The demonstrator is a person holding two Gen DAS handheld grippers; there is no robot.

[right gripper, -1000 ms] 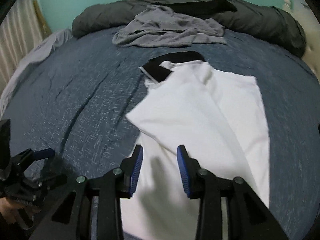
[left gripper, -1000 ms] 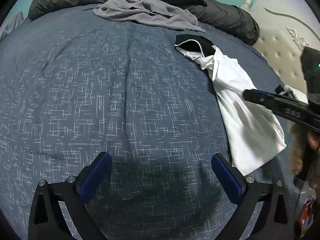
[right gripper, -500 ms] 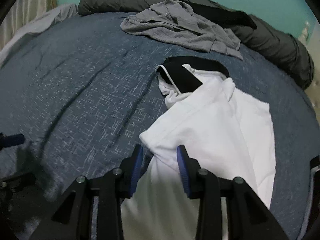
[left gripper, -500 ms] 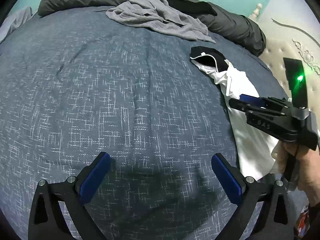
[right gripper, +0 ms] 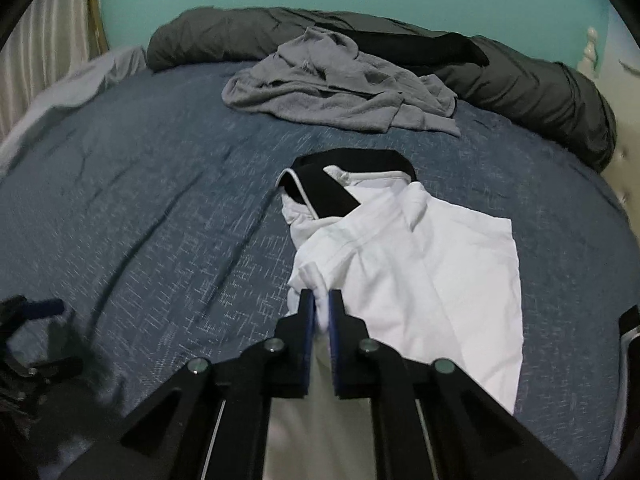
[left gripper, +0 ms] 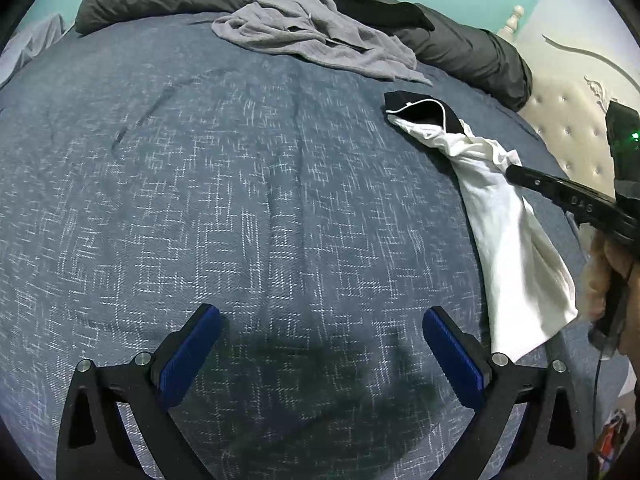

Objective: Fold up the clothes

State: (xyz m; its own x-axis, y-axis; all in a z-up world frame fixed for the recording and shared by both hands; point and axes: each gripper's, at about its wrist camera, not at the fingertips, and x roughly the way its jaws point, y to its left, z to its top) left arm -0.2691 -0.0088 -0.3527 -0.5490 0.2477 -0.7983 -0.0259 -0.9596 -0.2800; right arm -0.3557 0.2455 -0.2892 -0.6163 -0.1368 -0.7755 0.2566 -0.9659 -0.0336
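Closing on a bunched fold of smooth white shirt [right gripper: 420,276], lower centre: right gripper [right gripper: 322,308] | left gripper [left gripper: 320,344] spread wide, empty, above woven blue-grey bedspread [left gripper: 240,200] | shirt's black collar [right gripper: 320,188] mid-frame | crumpled grey garment [right gripper: 340,92] upper centre.
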